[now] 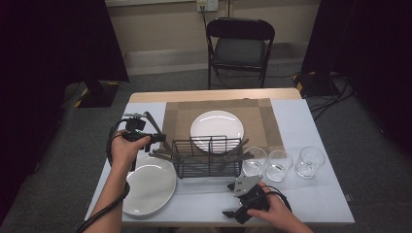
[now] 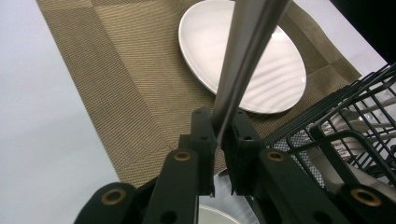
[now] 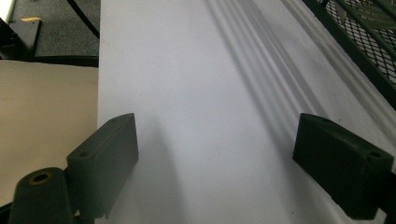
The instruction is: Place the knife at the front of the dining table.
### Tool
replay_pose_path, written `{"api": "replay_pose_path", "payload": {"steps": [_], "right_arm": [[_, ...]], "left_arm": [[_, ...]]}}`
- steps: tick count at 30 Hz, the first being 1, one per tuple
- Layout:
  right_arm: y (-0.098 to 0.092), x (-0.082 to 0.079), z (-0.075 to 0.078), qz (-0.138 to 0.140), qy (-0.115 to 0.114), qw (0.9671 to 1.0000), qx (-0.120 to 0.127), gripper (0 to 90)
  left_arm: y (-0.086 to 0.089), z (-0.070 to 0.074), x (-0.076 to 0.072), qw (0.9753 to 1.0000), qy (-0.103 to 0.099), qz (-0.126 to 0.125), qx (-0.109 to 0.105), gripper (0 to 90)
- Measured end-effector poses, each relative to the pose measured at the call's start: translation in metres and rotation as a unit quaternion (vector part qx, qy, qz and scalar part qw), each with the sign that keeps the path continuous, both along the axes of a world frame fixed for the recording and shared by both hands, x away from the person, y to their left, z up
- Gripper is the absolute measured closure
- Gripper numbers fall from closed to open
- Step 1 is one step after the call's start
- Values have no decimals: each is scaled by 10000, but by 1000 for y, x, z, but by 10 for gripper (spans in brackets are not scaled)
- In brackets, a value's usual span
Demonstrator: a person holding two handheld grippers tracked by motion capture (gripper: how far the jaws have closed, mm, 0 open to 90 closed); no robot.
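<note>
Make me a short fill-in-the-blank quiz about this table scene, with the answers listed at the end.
1. The left tool is shut on a metal ____.
2. The right tool is ____, with nothing between its jaws.
3. To the right of the wire basket stand ____ clear glasses.
4. One white plate lies on the woven ____.

Missing words: utensil handle; open; three; placemat

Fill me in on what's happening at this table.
A person works with a gripper in each hand. The left gripper is shut on a metal utensil, held up beside the wire basket, over the edge of the placemat. More utensils lean in the basket. The right gripper is open and idle over the white tablecloth near the table's front edge. Two plates and three glasses stand around the basket.
</note>
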State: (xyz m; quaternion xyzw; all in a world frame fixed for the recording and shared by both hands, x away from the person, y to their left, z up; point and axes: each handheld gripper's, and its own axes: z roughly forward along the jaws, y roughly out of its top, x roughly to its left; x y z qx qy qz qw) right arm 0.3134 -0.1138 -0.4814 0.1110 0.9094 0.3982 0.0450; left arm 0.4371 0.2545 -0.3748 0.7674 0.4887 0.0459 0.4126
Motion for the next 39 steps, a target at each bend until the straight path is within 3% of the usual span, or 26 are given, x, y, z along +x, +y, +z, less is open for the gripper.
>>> {"api": "replay_pose_path", "payload": {"steps": [5, 6, 7, 8, 10, 13, 19, 27, 32, 39], "right_arm": [[0, 0, 0, -1, -4, 10000, -1, 130], [0, 0, 0, 3, -8, 10000, -2, 130], [0, 0, 0, 2, -7, 10000, -2, 130], [0, 0, 0, -1, -2, 10000, -2, 130], [0, 0, 0, -4, -9, 10000, -2, 130], [0, 0, 0, 0, -7, 10000, -2, 130], [0, 0, 0, 0, 7, 10000, 6, 130], [0, 0, 0, -2, 6, 10000, 5, 130], [0, 0, 0, 2, 2, 10000, 5, 130], [0, 0, 0, 5, 3, 10000, 6, 130]], "left_arm": [[-5, -4, 1, 10000, 32, -50, 58, 827], [-7, -6, 1, 9998, 140, -72, 152, 832], [-10, -10, 1, 9990, 173, -128, 379, 861], [-9, -13, 1, 9991, 152, -30, 398, 878], [-5, -19, 1, 9997, 76, 215, 100, 880], [-2, -20, 1, 9995, 112, 277, 45, 885], [-2, -25, 2, 9995, -47, 285, -100, 885], [-7, -23, 7, 9996, -23, 273, 22, 886], [-9, -23, 12, 9996, 12, 288, 25, 886], [-12, -27, 17, 9993, -85, 370, -38, 886]]}}
